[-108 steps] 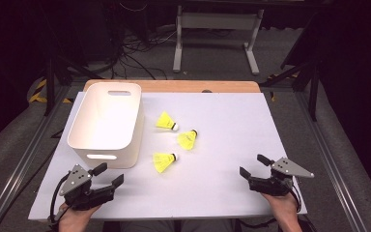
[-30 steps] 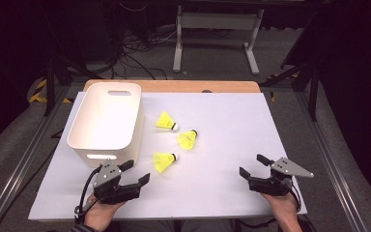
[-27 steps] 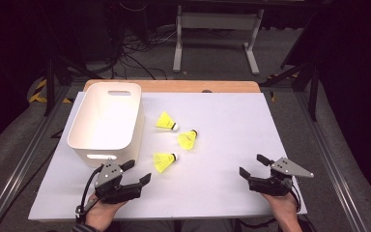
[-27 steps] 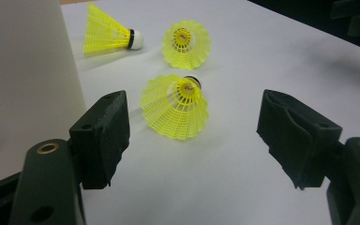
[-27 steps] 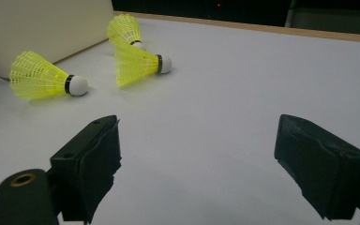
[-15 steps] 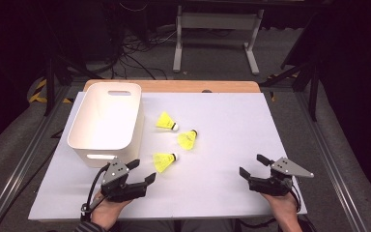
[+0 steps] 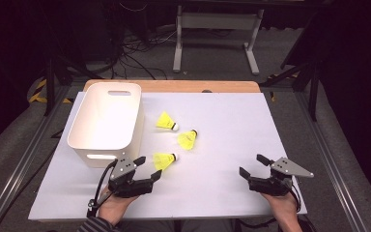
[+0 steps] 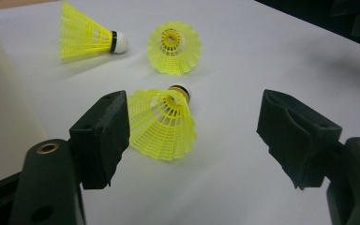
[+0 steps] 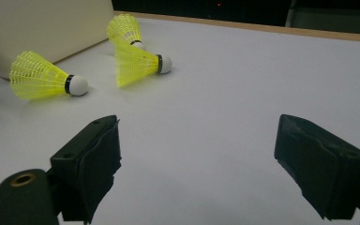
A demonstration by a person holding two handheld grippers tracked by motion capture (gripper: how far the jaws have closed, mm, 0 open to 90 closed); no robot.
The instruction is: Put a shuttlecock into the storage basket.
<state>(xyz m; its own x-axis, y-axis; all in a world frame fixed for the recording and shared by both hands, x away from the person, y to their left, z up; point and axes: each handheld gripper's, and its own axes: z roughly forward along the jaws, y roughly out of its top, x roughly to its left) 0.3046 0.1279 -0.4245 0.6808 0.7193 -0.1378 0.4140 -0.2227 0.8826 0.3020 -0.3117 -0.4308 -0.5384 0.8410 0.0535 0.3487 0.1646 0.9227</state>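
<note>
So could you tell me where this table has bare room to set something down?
The widest free patch lies right of the three yellow plastic shuttlecocks, reaching the white table's far and right edges. The near strip between the left tool and right tool is bare too. It is crowded on the left, where the white plastic basket stands beside the shuttlecocks.

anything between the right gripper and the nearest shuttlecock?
Nothing: in the high view, bare white board separates the right gripper from the nearest shuttlecock. The right gripper view shows the same bare stretch.
</note>
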